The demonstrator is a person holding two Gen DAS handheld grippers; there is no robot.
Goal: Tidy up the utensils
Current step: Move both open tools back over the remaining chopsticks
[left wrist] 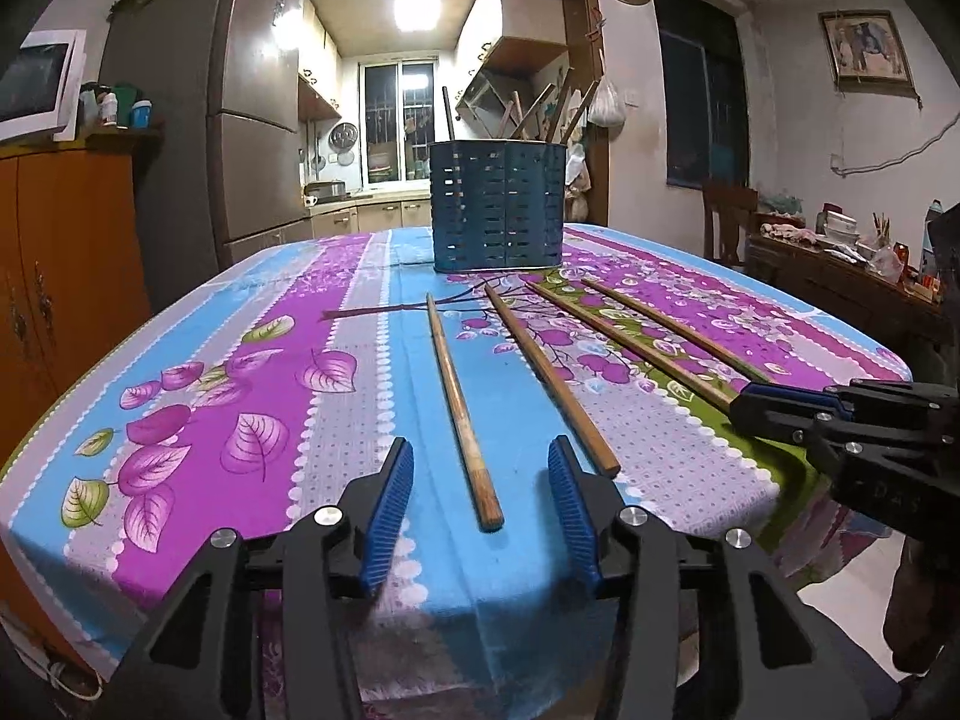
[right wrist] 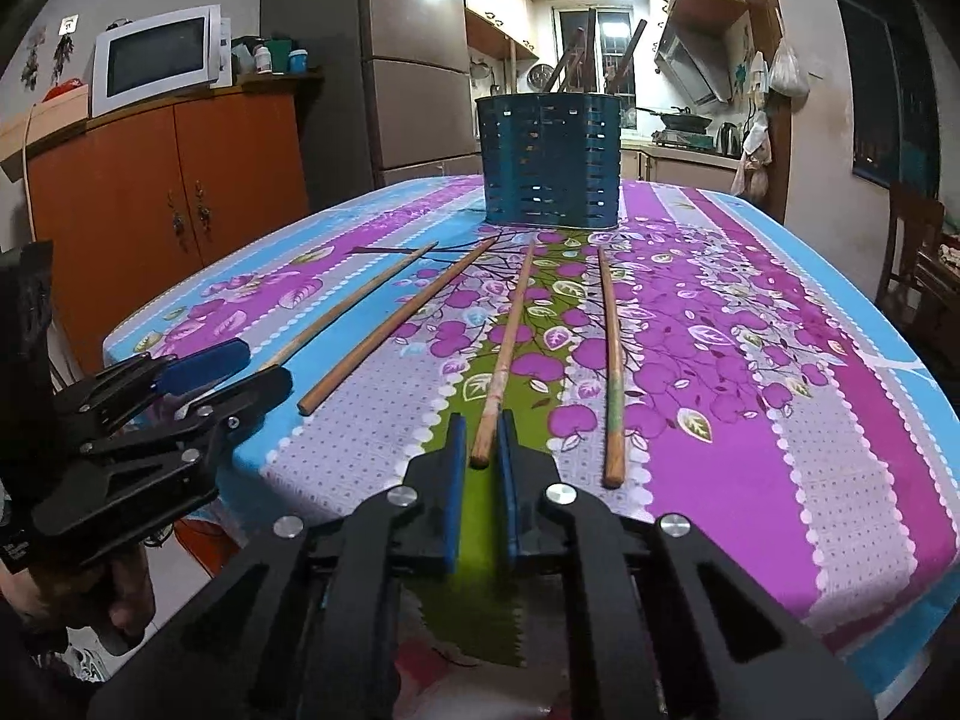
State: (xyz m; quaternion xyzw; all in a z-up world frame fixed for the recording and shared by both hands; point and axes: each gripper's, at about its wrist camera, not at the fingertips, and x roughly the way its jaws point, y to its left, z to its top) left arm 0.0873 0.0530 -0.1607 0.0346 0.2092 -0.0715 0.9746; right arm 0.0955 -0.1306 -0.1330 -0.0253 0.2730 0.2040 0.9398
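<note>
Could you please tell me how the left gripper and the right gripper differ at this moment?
The left gripper is wide open, while the right gripper is nearly closed. The left gripper straddles the end of the leftmost chopstick without touching it, whereas the right gripper brackets the end of the third chopstick, contact unclear. Both have blue pads on black frames and point toward the blue utensil holder.
</note>
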